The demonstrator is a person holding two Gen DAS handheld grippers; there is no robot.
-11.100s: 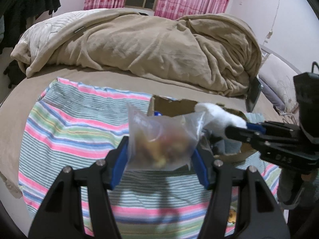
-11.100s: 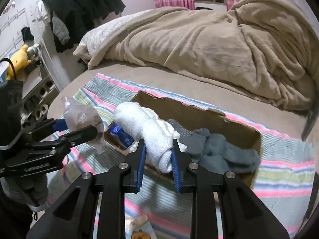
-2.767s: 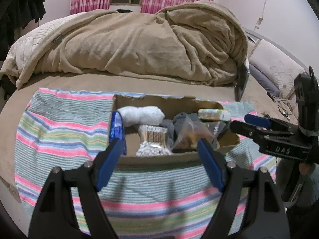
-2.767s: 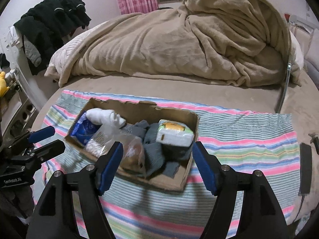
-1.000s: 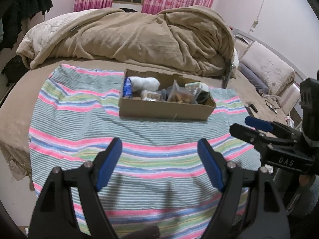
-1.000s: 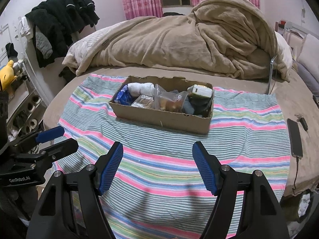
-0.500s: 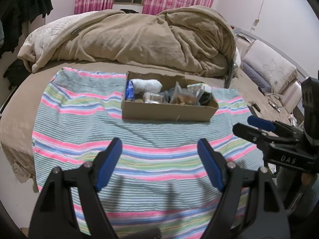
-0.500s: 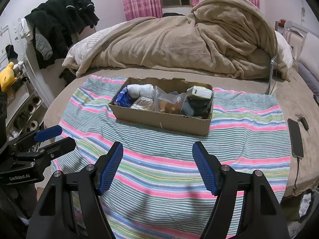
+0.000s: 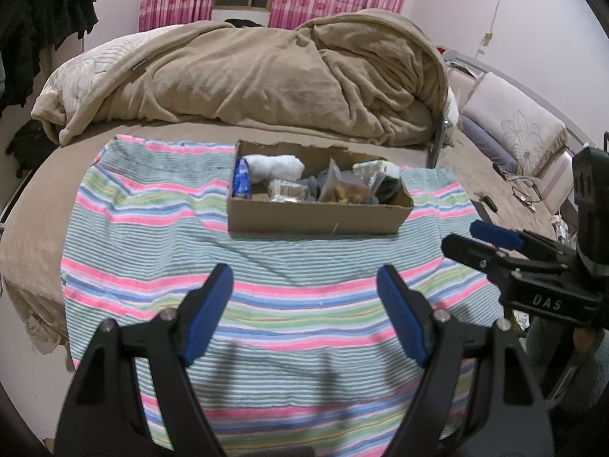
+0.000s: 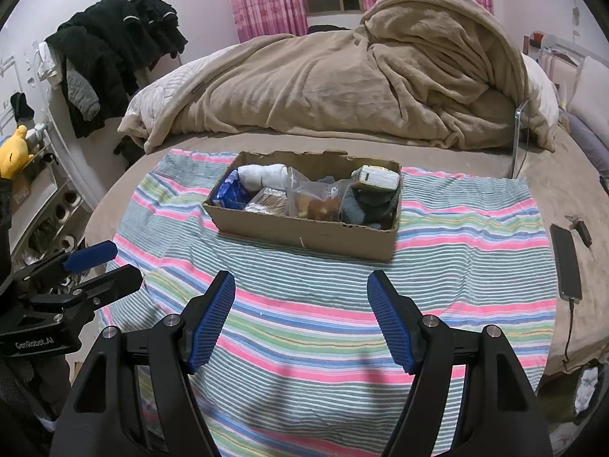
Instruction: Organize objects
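Observation:
A shallow cardboard box (image 9: 316, 220) (image 10: 304, 232) rests on a striped cloth on the bed. Inside lie a white rolled towel (image 9: 274, 165) (image 10: 262, 174), a blue packet (image 9: 241, 181) (image 10: 228, 190), a pack of cotton swabs (image 10: 266, 202), a clear bag of snacks (image 9: 344, 190) (image 10: 316, 200), grey socks (image 10: 365, 205) and a white-and-yellow pack (image 10: 377, 179). My left gripper (image 9: 304, 293) hangs open over the cloth, well short of the box, with nothing between its fingers. My right gripper (image 10: 300, 299) is open and empty too, likewise back from the box.
A beige blanket (image 9: 266, 80) is heaped behind the box. A phone on a cable (image 10: 566, 266) lies on the bed at the right. Dark clothes (image 10: 114, 45) hang at the left wall, near a shelf with a yellow plush toy (image 10: 13, 152). The striped cloth (image 10: 456, 266) covers the near bed.
The left view has edged closer to the box over the last second. The right gripper has stayed put. Both grippers stay open and empty.

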